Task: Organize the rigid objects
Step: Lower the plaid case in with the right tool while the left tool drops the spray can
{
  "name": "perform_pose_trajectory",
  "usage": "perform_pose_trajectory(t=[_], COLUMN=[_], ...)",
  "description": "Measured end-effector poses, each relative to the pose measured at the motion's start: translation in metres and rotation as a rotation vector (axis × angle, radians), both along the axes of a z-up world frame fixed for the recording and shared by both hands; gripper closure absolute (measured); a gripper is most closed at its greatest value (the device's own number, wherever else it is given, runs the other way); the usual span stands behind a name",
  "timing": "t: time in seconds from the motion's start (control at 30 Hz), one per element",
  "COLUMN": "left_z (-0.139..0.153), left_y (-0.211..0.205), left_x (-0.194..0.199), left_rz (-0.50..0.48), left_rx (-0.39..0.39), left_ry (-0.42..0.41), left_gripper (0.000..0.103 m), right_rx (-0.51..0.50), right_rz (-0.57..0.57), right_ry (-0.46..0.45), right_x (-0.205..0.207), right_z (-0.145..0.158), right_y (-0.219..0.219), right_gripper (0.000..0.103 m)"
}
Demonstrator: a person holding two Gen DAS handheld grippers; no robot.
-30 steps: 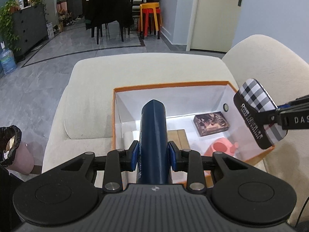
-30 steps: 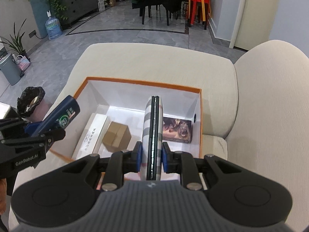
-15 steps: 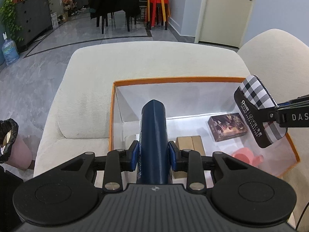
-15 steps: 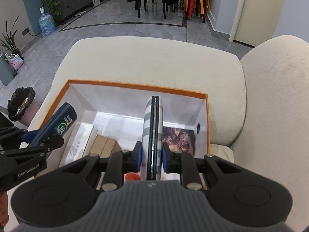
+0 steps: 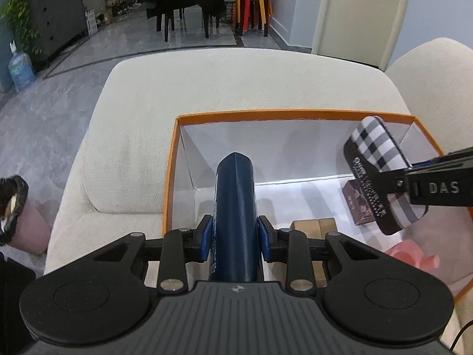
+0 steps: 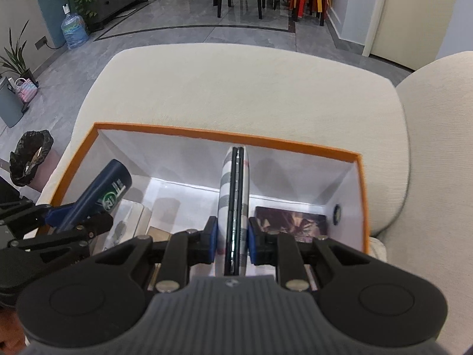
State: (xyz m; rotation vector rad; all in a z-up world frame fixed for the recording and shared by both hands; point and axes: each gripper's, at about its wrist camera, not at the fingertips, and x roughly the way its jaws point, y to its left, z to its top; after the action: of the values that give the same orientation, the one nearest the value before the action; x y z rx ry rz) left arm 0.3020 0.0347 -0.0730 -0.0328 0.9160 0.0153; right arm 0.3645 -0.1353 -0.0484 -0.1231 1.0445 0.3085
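An orange-rimmed white box (image 5: 224,114) (image 6: 207,132) rests on a cream sofa. My left gripper (image 5: 235,238) is shut on a dark blue tube (image 5: 235,207), held over the box's left part; the tube (image 6: 103,195) also shows at the left of the right wrist view. My right gripper (image 6: 232,238) is shut on a flat black-and-white checked case (image 6: 233,201), edge-on over the box's middle. That case (image 5: 381,171) hangs at the right of the left wrist view. Inside lie a dark picture box (image 6: 291,222), a brown carton (image 5: 313,226) and a pink item (image 5: 411,259).
The sofa seat (image 5: 251,82) stretches beyond the box, with a rounded backrest (image 6: 437,148) to the right. On the floor at the left stands a bin with a black liner (image 6: 31,156). Chairs and stools (image 5: 251,3) stand far off.
Both grippers have come down and forward over the box with their objects still held. The box looks larger and nearer in both views.
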Motion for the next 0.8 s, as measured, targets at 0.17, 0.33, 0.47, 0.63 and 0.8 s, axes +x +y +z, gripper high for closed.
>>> perform_pose_trajectory(t=[0.17, 0.33, 0.47, 0.63, 0.8], left_z=[-0.001, -0.004, -0.008, -0.009, -0.009], left_y=[-0.007, -0.018, -0.029, -0.038, -0.039], left_x=[0.004, 0.006, 0.007, 0.012, 0.011], left_rz=[-0.008, -0.014, -0.024, -0.025, -0.024], left_rx=[0.007, 0.063, 0.139, 0.182, 0.183], left_ry=[0.004, -0.001, 0.015, 0.032, 0.034], left_gripper=[0.067, 0.067, 0.067, 0.066, 0.053], right_rx=[0.017, 0.022, 0.045, 0.063, 0.066], right_rz=[0.006, 0.011, 0.003, 0.001, -0.002], right_ry=[0.029, 0.054, 0.084, 0.117, 0.141], right_x=[0.009, 0.014, 0.018, 0.021, 0.024], right_z=[-0.012, -0.023, -0.031, -0.041, -0.047], right_y=[0.008, 0.014, 0.015, 0.016, 0.016], right_gripper=[0.084, 0.084, 0.084, 0.084, 0.083])
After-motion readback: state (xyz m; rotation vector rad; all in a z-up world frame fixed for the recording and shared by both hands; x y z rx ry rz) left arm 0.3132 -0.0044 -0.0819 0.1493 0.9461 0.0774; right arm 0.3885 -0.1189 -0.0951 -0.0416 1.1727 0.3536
